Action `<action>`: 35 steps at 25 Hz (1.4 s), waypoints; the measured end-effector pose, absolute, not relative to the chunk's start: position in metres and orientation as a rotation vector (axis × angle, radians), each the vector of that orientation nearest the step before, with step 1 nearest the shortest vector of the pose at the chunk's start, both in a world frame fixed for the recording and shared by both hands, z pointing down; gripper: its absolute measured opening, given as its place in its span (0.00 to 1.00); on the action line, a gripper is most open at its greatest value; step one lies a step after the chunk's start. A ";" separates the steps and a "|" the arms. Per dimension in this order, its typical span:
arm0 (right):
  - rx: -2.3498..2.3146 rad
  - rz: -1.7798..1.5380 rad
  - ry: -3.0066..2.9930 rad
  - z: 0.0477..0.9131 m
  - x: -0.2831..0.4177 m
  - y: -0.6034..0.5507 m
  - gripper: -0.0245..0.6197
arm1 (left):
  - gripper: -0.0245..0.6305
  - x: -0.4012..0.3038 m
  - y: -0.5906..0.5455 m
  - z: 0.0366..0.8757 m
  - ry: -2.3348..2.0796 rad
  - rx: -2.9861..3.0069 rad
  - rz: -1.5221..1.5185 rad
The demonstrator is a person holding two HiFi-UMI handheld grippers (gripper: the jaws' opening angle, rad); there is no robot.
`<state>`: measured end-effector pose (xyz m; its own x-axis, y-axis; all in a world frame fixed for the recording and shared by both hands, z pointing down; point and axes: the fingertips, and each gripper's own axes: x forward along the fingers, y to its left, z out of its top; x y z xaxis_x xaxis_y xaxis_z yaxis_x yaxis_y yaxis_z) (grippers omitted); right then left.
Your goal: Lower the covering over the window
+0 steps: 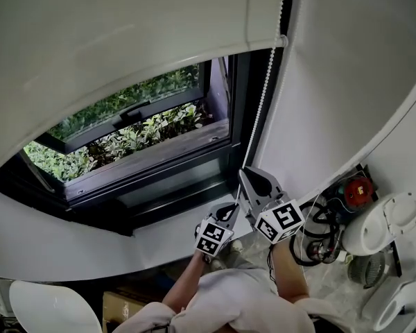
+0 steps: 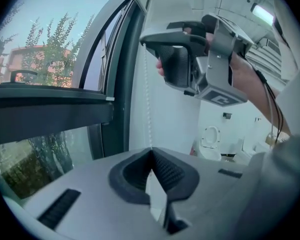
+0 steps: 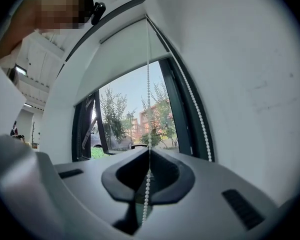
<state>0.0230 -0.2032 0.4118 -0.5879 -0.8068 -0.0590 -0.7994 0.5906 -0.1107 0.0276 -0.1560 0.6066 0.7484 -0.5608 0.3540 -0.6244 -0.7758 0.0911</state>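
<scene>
Since the right tool and the left tool both pinch the bead chain, draw straight down steadily, and release one only while the other holds.

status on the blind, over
left gripper shut on bead chain. right gripper shut on it higher up. blind partway down. nothing in the way.

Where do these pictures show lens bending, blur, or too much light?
Head view: the wide lens bends the blind and window frame into arcs. Left gripper view: the sky is pale and the left claw is soft up close. Right gripper view: black corners, and the right claw is soft too.
</scene>
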 end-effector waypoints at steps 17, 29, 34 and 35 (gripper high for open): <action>-1.408 -0.336 2.792 0.490 0.019 -0.210 0.04 | 0.06 0.023 -0.148 0.679 -0.901 2.631 0.590; -1.405 -0.455 2.863 0.534 0.012 -0.204 0.04 | 0.06 0.013 -0.143 0.725 -0.883 2.561 0.643; -1.406 -0.464 2.867 0.537 0.013 -0.203 0.04 | 0.06 0.006 -0.140 0.721 -0.892 2.533 0.598; -1.405 -0.463 2.870 0.538 0.014 -0.202 0.04 | 0.07 0.004 -0.140 0.713 -0.898 2.535 0.572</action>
